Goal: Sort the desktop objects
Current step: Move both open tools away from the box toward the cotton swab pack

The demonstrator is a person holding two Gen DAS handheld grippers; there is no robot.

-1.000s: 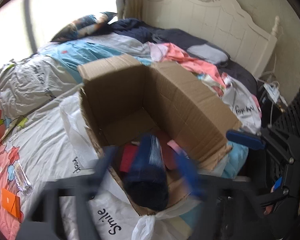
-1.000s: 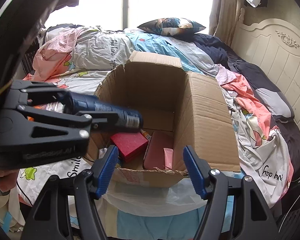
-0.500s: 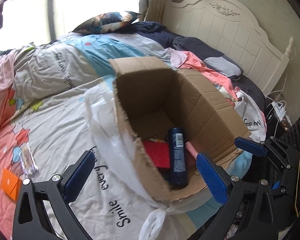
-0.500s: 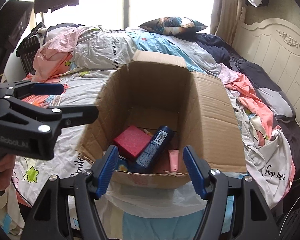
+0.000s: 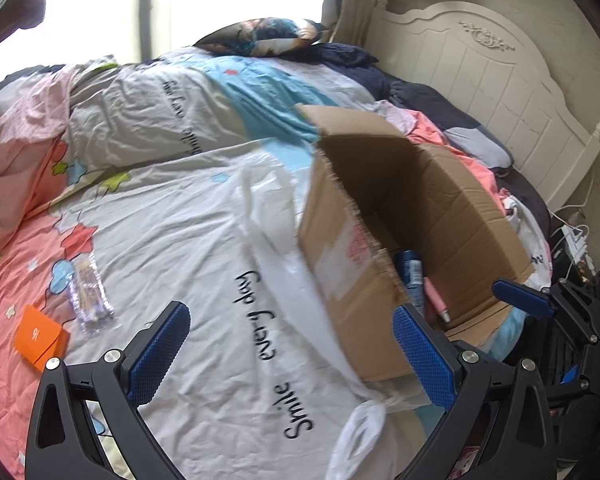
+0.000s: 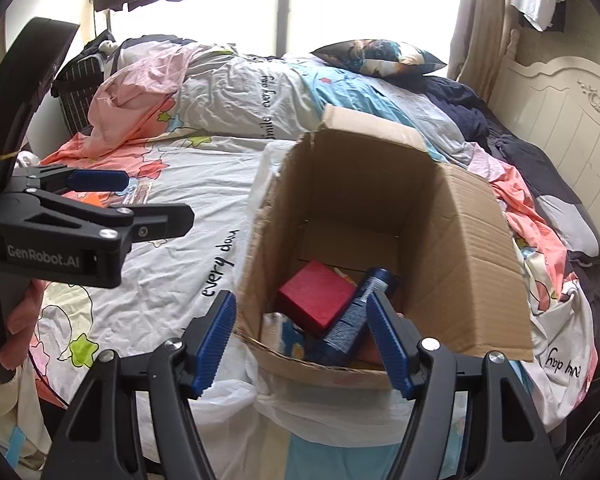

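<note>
The orange box (image 5: 40, 334) near the bed's (image 5: 204, 280) left edge looks light and stiff; grip its sides. Both grippers' fingers (image 5: 160, 354) (image 6: 216, 340) stand wide apart, holding nothing.

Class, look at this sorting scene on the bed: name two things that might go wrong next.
1. The cardboard box sits at the bed's near edge on a slippery plastic bag; a nudge might slide it off.
2. The clear packet and orange card lie on rumpled bedding, so the open left tongs may snag fabric.

Open cardboard box (image 6: 452, 240) on bed; blue bottle (image 6: 356, 316), red box (image 6: 316, 300) inside.
</note>
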